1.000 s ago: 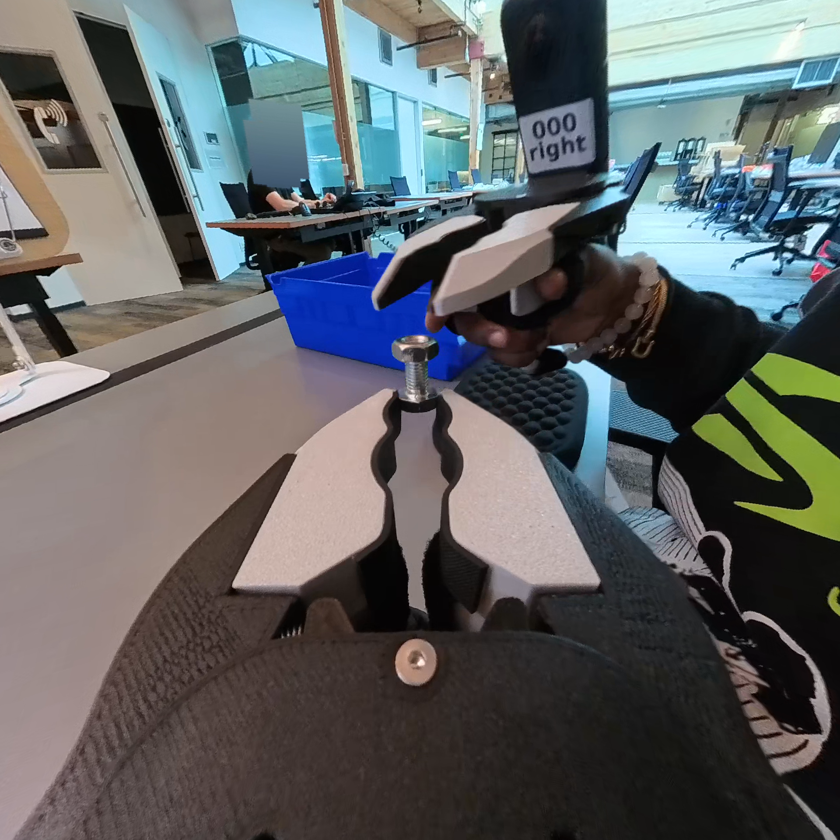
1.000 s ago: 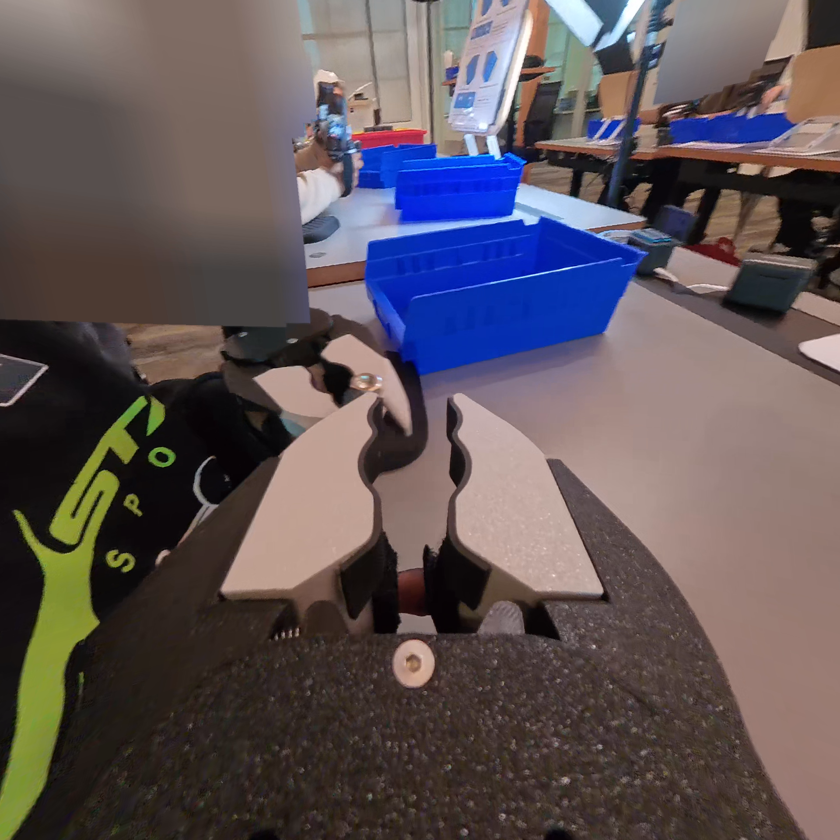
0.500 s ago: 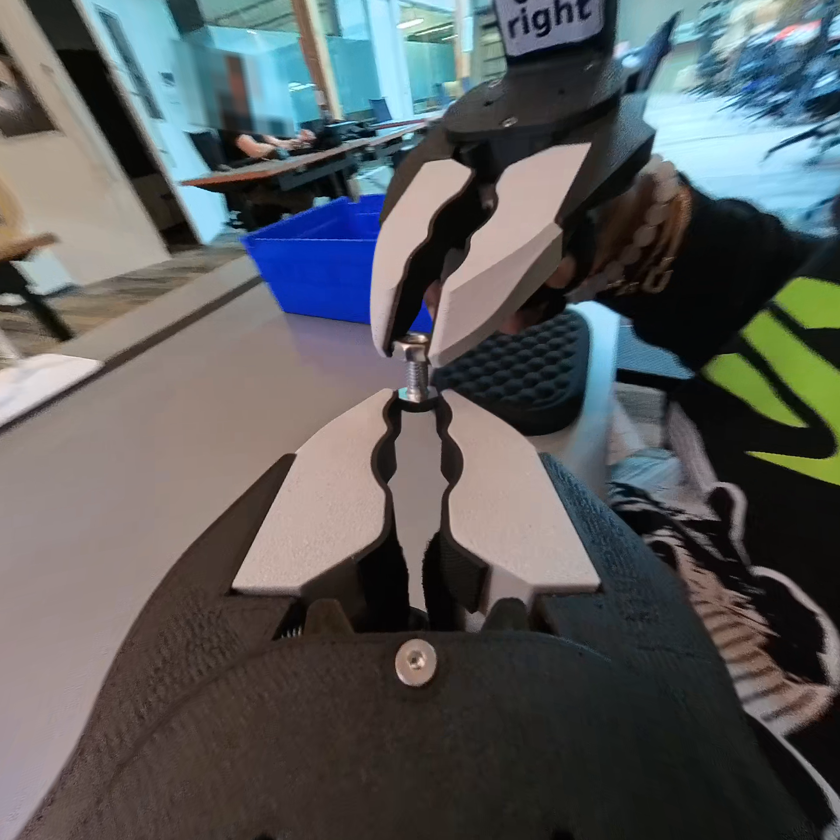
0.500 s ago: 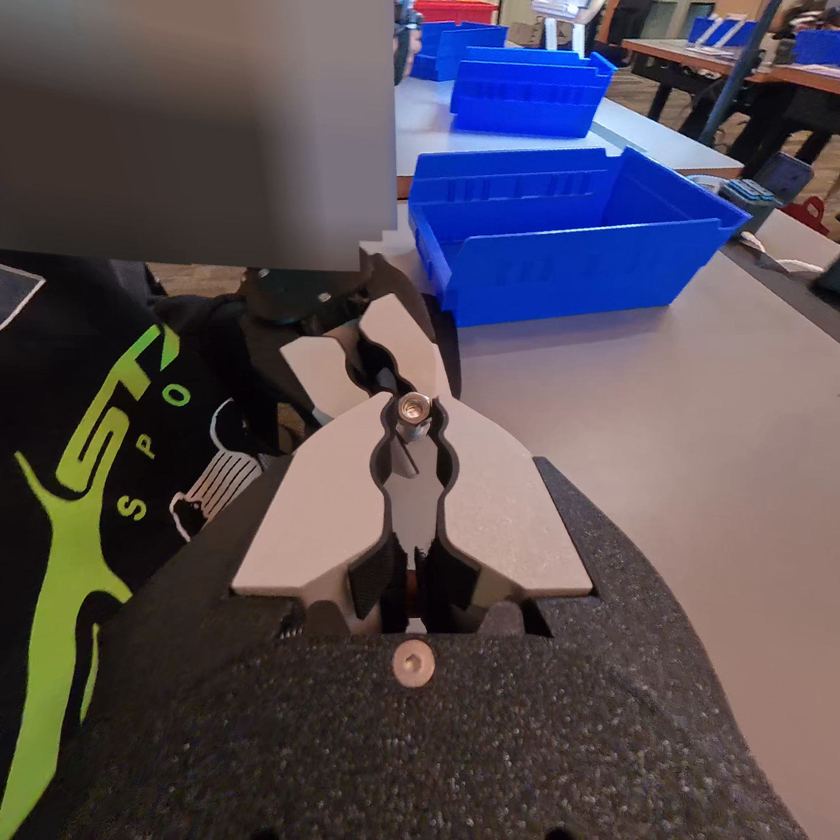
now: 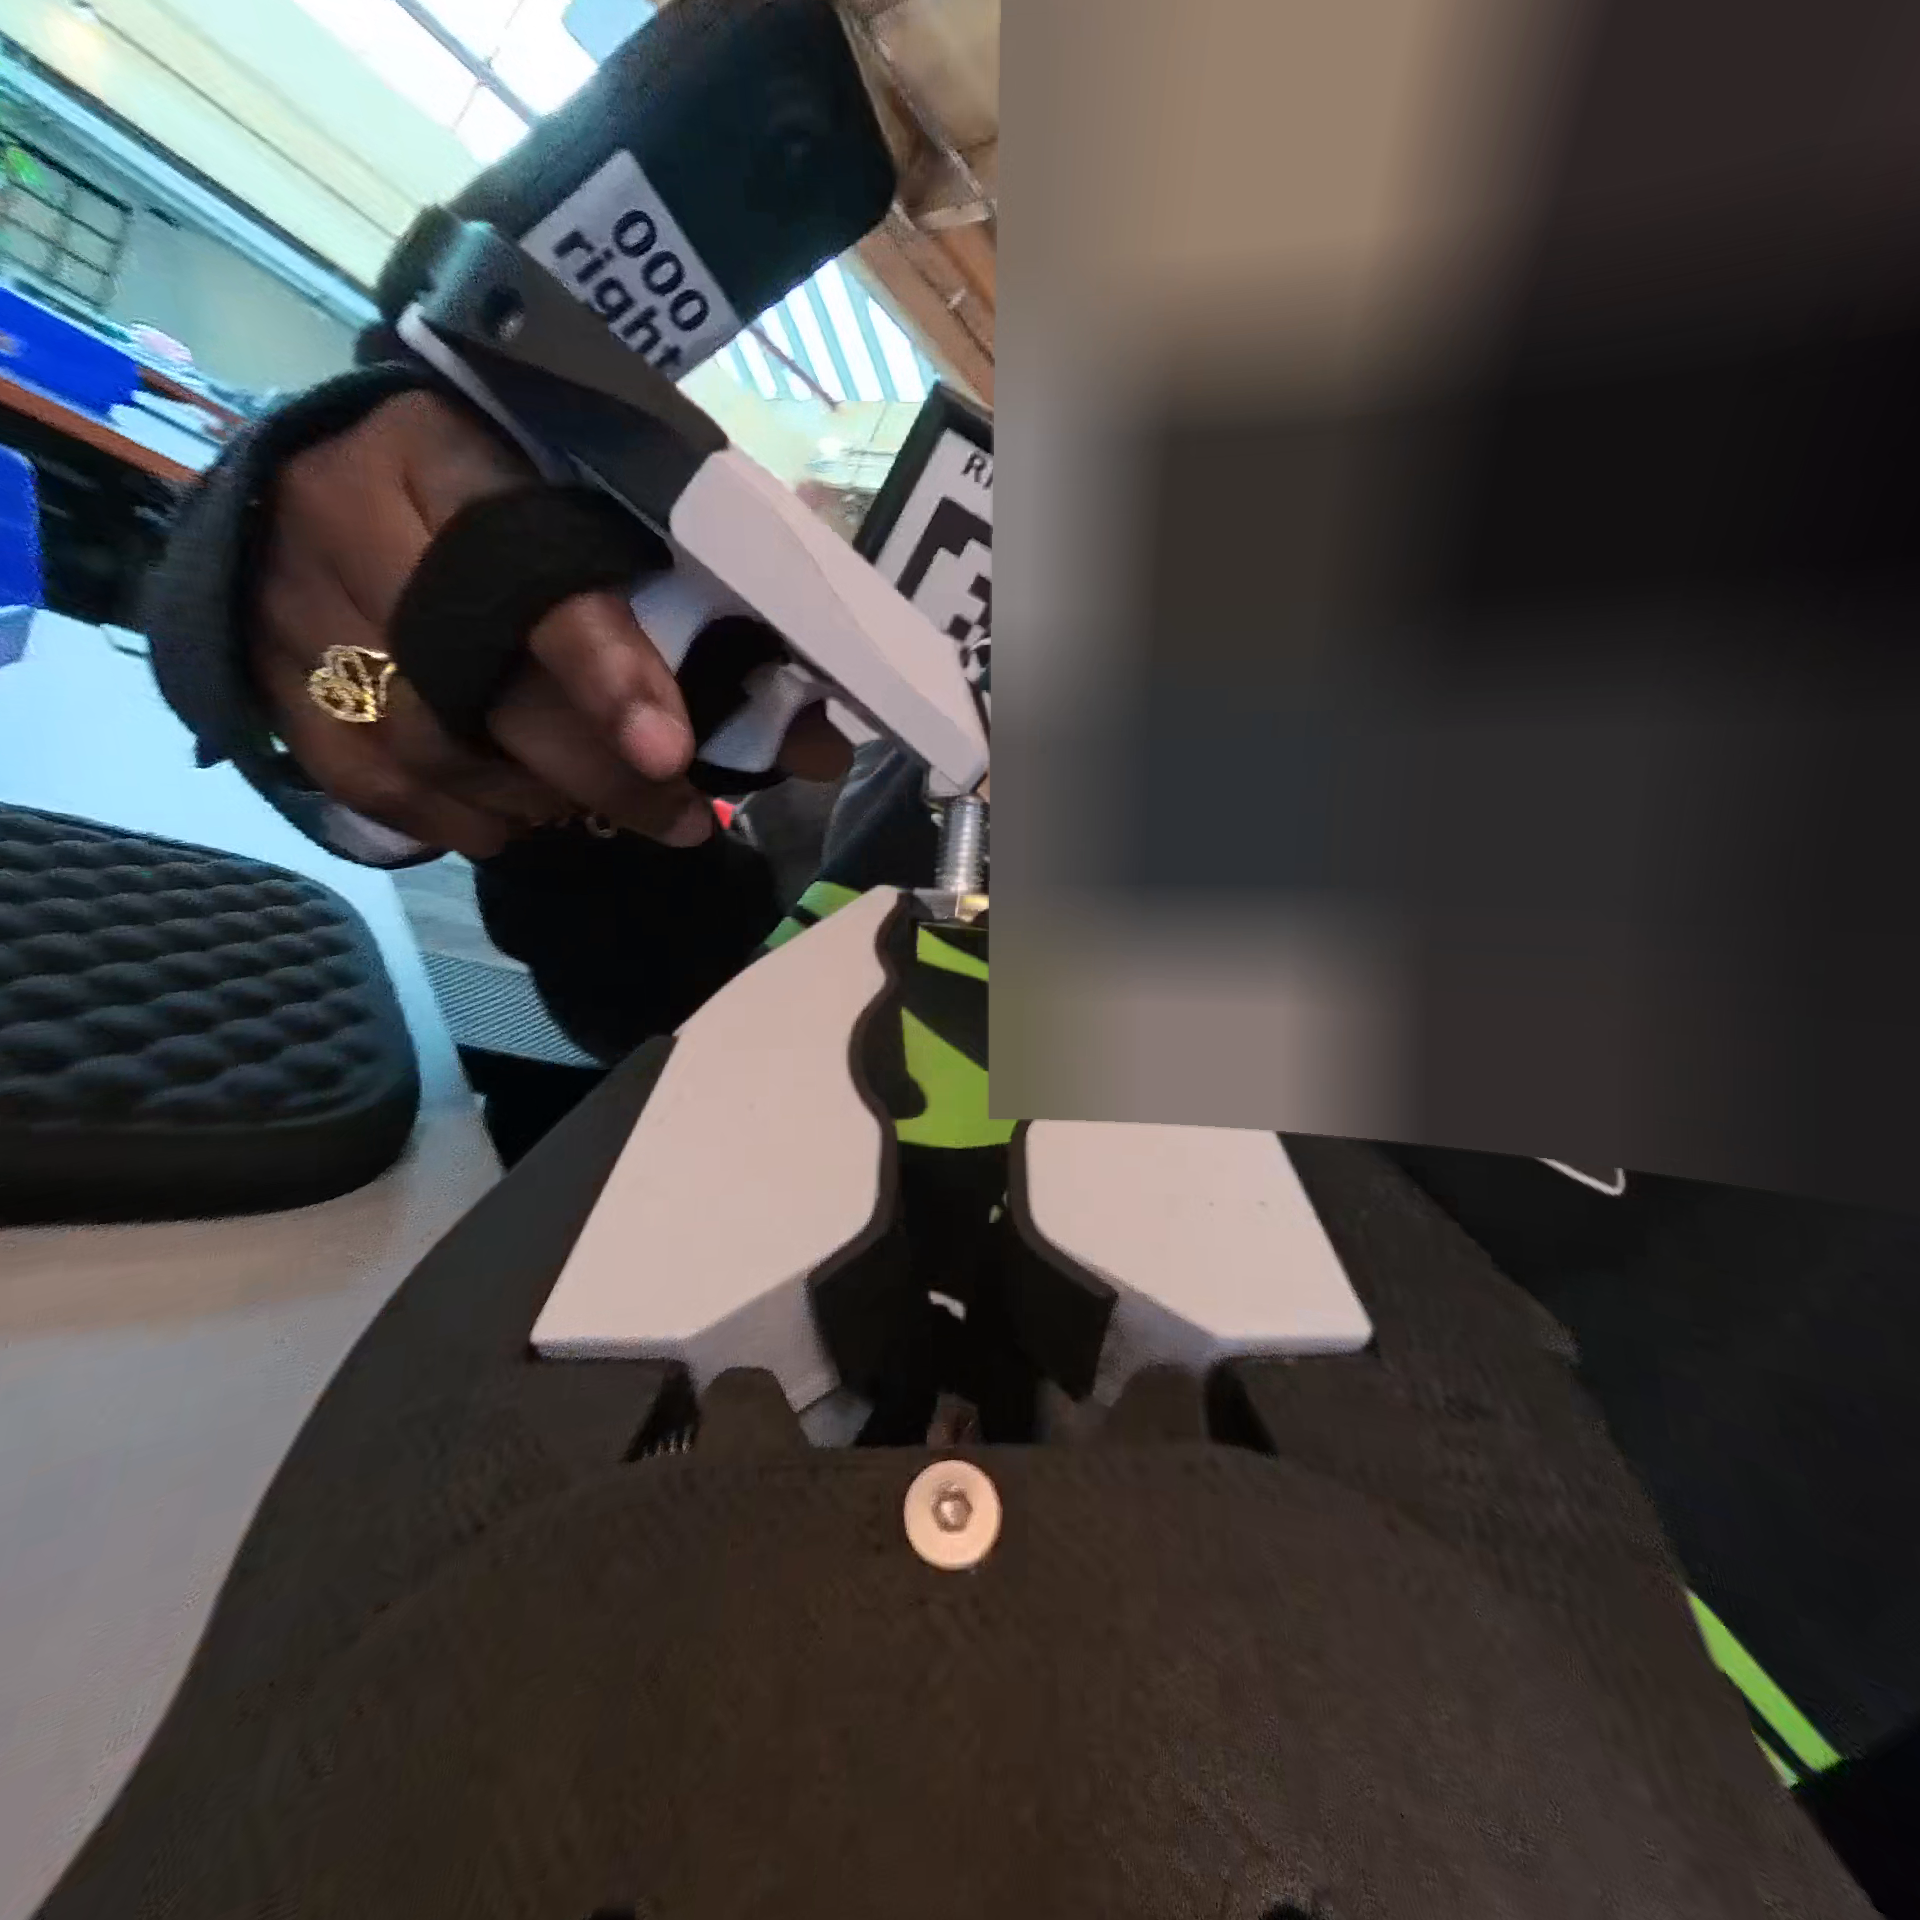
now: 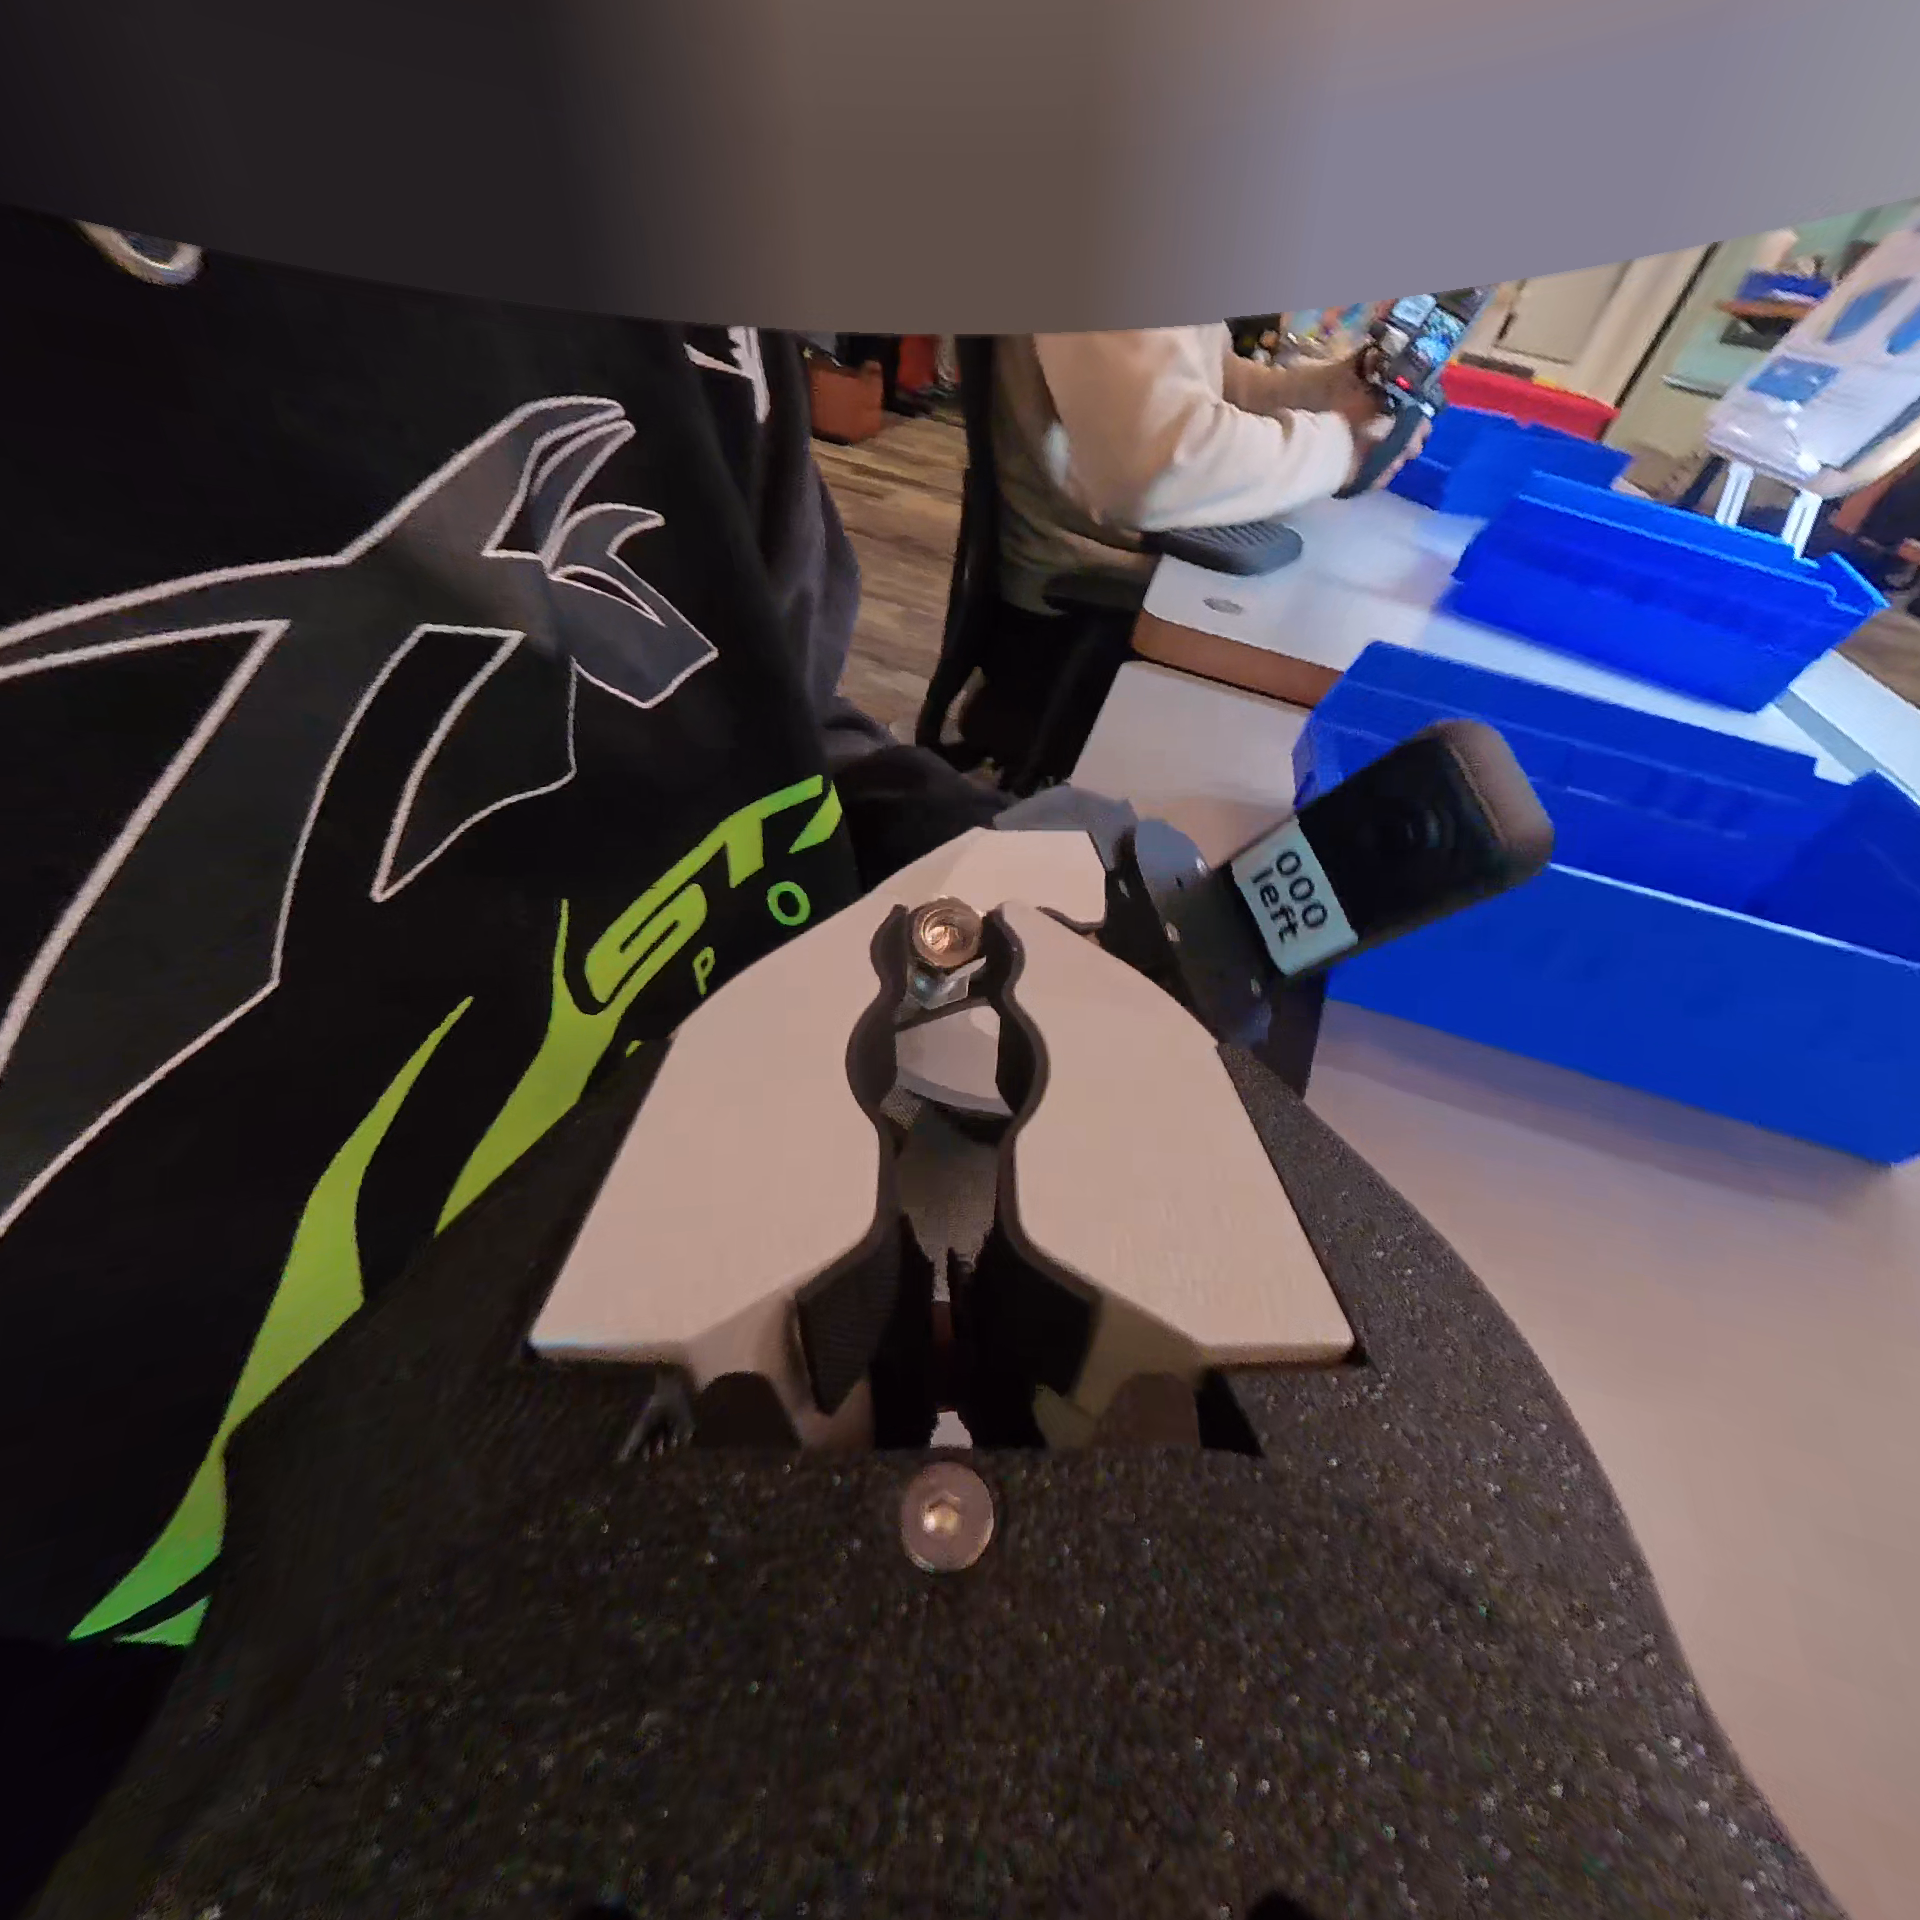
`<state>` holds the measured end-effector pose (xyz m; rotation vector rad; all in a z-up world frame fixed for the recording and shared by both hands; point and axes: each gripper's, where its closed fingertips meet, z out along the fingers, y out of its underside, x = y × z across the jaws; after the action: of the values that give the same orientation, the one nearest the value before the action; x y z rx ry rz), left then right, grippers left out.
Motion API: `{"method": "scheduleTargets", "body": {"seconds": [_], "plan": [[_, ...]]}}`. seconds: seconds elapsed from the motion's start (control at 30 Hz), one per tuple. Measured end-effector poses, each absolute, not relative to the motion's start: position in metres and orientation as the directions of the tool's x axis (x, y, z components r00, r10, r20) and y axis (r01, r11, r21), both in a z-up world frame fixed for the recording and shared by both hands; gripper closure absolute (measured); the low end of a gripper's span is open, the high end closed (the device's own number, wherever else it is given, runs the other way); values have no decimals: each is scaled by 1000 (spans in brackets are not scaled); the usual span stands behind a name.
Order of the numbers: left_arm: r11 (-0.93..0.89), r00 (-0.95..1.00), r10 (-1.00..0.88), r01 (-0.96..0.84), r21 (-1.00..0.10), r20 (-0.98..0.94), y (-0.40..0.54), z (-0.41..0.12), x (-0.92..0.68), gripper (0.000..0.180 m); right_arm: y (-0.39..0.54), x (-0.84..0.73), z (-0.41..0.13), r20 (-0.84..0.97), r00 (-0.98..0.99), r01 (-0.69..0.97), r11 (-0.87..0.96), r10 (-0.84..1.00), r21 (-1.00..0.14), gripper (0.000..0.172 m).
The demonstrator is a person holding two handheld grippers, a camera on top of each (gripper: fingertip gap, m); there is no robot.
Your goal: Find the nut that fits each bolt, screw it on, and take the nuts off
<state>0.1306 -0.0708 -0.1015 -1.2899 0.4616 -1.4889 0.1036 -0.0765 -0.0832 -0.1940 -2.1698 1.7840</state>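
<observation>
Silver steel is what sits at the centre: the bolt [image 6: 940,961] is caught between both of your tongs, lifted clear of the surface [image 6: 1558,1351] and held in front of your black and green shirt [image 6: 364,831]. From the right wrist view you look almost straight down its end, where the nut [image 6: 943,932] sits in the notch at the very tip of your right tongs [image 6: 943,935], with both black pads closed against its sides. Just below it, the bolt's hexagonal head lies in your left tongs [image 5: 961,906], which come in from the right at an angle under the right pair. In the left wrist view the threaded shank [image 5: 966,840] stands upright between the two tips: the head sits at the tip of the left finger [image 5: 790,1091], while the other finger's tip is hidden behind a blurred patch. Your right hand [image 5: 436,665] grips the trigger of the right tongs, with a gold ring [image 5: 351,681] on one finger. Farther out, a blue bin [image 6: 1662,987] stands on the surface just behind the left tongs, near the surface's far edge, and a black textured pad [image 5: 177,1008] lies on the surface's near edge beside you.
</observation>
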Motion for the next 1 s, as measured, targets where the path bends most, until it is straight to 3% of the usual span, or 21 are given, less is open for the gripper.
{"method": "scheduleTargets", "body": {"seconds": [0.1,0.2,0.27,0.33,0.4,0.6,1.0], "plan": [[-330,204,-860,475,-816,467,-63,-100,125,166,-70,98,-81,135,-929,-79,171,343,-982,157],[-235,471,-763,436,-869,443,-42,-108,105,166,-52,81,-81,96,-880,-31,144,466,-989,148],[-165,700,-618,330,-929,358,-26,-120,86,166,-39,69,-81,51,-832,24,128,553,-992,136],[-120,893,-405,163,-979,198,-14,-131,63,166,-27,57,-86,2,-769,95,118,640,-989,135],[-109,978,-208,-29,-994,-6,-9,-136,43,166,-20,48,-93,-58,-721,173,98,691,-980,135],[-165,915,-12,-398,-902,-402,-3,-142,34,165,-16,36,-113,-176,-651,322,58,739,-945,141],[-181,896,-40,-442,-878,-443,-4,-147,37,166,-16,40,-123,-122,-683,327,153,720,-933,157]]}}
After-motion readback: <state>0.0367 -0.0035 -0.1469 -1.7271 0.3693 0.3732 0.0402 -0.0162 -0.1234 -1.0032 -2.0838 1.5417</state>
